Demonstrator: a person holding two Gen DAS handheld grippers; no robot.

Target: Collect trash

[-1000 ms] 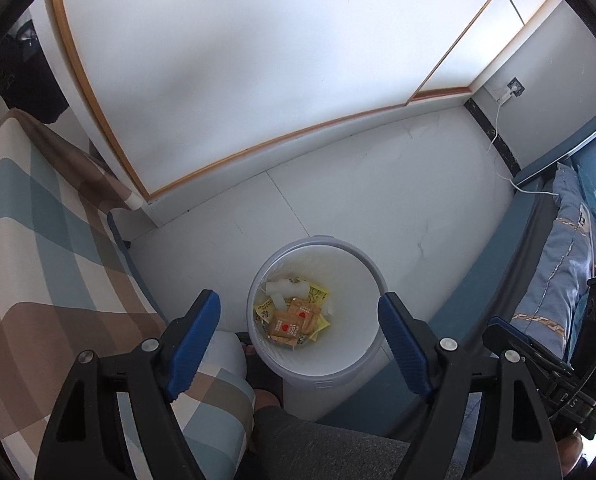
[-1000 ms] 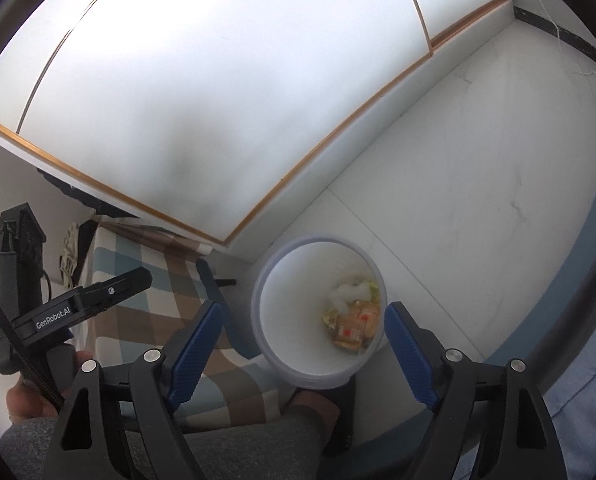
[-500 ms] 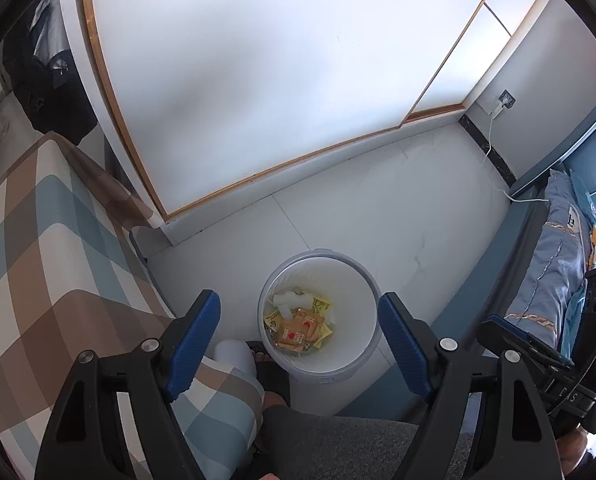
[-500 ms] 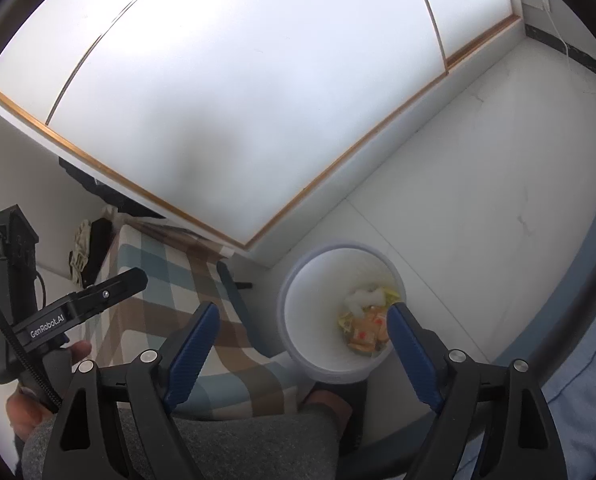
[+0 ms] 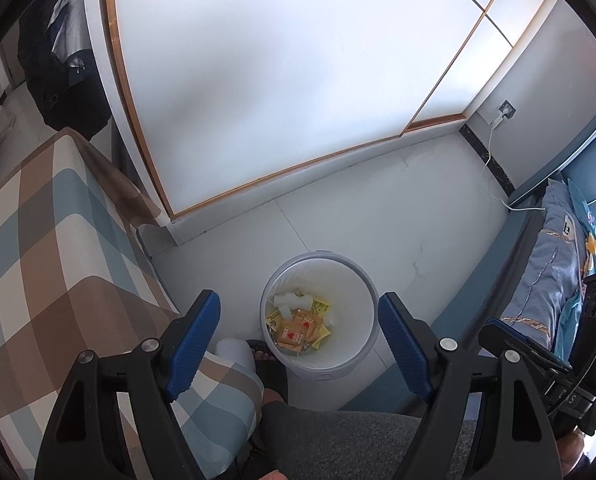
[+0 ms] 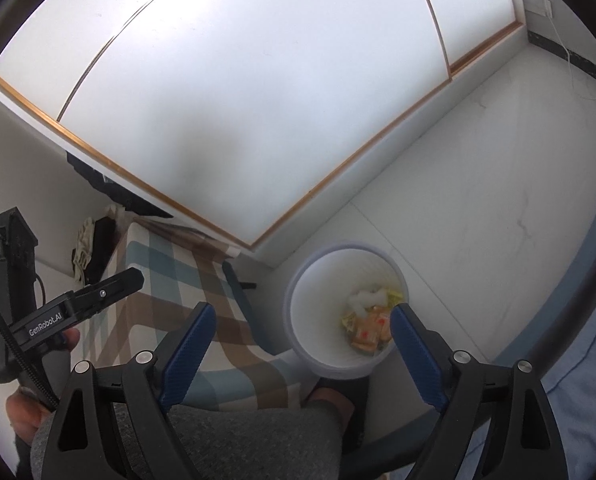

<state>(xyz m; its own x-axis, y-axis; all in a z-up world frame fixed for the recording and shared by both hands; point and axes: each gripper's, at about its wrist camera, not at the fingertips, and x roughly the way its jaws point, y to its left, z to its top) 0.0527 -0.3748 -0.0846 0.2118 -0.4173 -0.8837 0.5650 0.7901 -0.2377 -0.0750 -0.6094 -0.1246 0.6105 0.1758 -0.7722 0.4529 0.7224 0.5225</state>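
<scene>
One white bin (image 5: 364, 292), two empty tools, several wrappers (image 5: 298, 326)

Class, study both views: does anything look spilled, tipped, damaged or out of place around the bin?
Nothing stands out. The white bin stands upright on the floor, and the wrappers all lie inside it.

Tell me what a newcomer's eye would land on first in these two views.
The white trash bin on the pale floor draws the eye first, with orange and yellow wrappers and white scraps lying at its bottom. Both the left claw and the right claw hang open and empty above it. A brown-and-blue checked cover fills the space left of the bin.
</scene>
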